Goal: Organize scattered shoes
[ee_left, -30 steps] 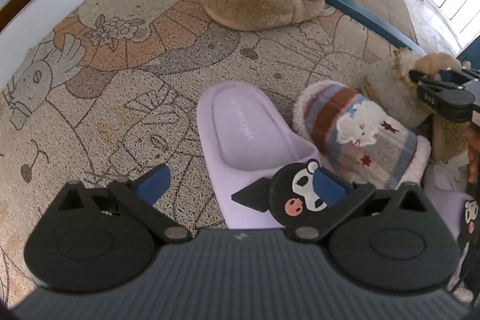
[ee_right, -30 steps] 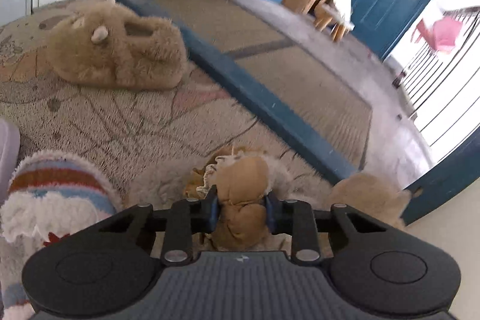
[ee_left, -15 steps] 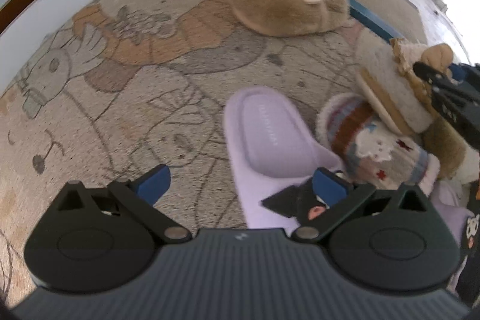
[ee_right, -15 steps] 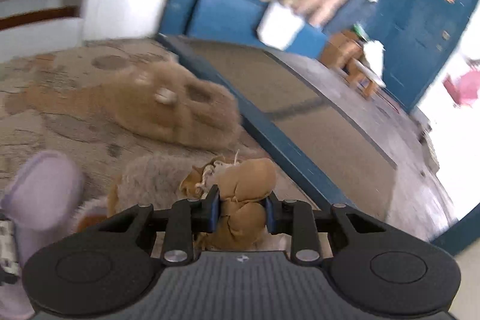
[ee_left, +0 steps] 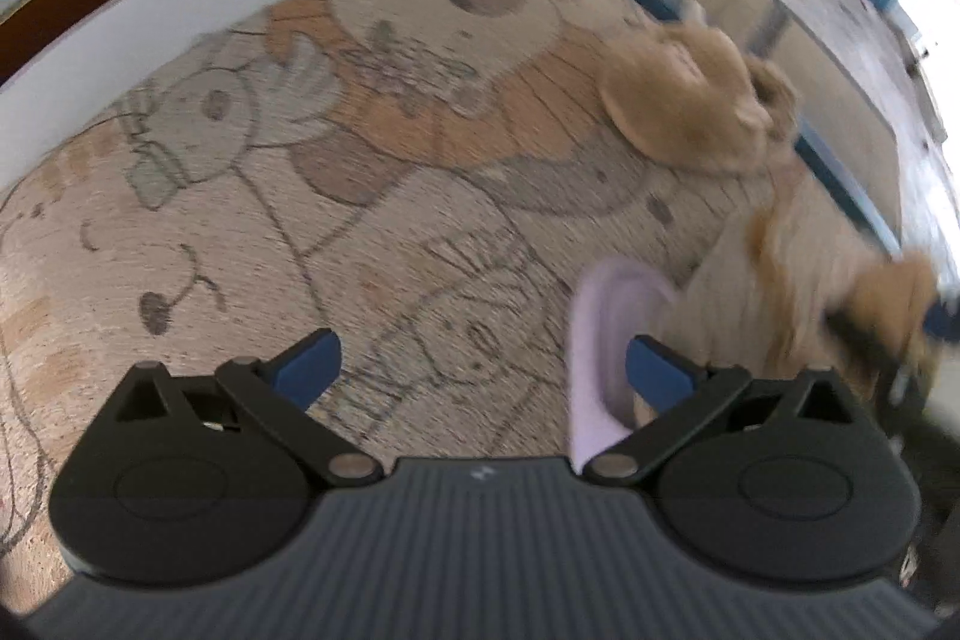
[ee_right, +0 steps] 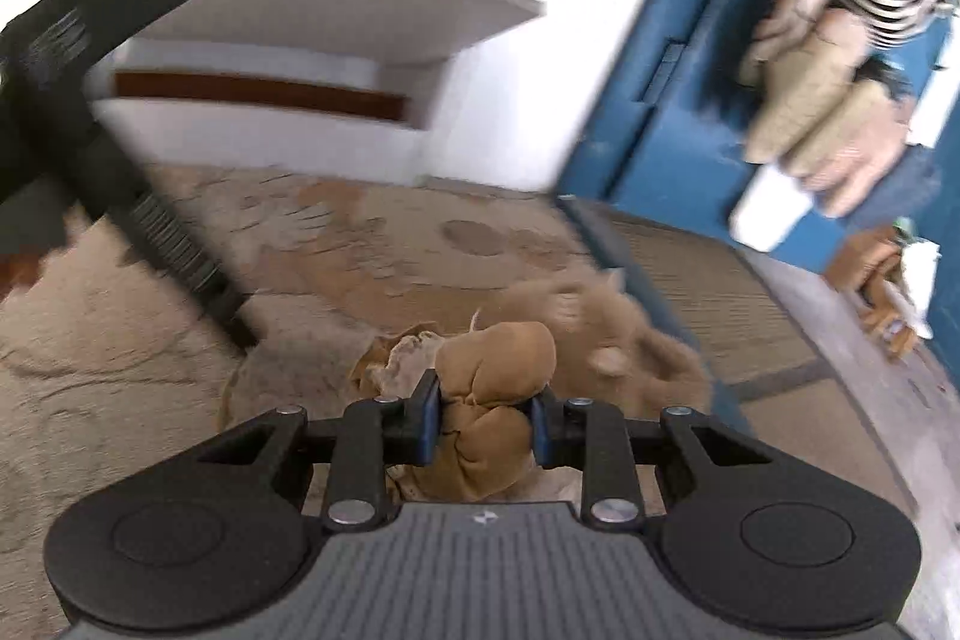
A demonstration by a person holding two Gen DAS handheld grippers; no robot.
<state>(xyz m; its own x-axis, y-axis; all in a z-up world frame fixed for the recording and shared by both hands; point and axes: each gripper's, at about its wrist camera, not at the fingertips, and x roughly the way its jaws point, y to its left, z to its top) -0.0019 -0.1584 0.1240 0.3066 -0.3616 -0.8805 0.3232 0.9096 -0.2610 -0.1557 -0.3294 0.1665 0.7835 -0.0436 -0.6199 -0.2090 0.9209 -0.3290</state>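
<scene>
Right gripper (ee_right: 485, 427) is pinching a fuzzy brown slipper (ee_right: 498, 370) mid-frame; left gripper (ee_left: 480, 367) is spread wide over the cartoon mat (ee_left: 300, 172), lilac slide (ee_left: 600, 340) at lower right.

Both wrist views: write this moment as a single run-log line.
left gripper: open, empty | right gripper: shut on brown slipper | second brown slipper: on mat | lilac slipper: by left gripper

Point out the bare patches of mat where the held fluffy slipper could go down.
Widest free patch: the printed mat left of the lilac slipper, bounded by the white shelf base. Crowded on the right: the brown plush slipper near the blue sill, and the fluffy slipper in the right claw.
</scene>
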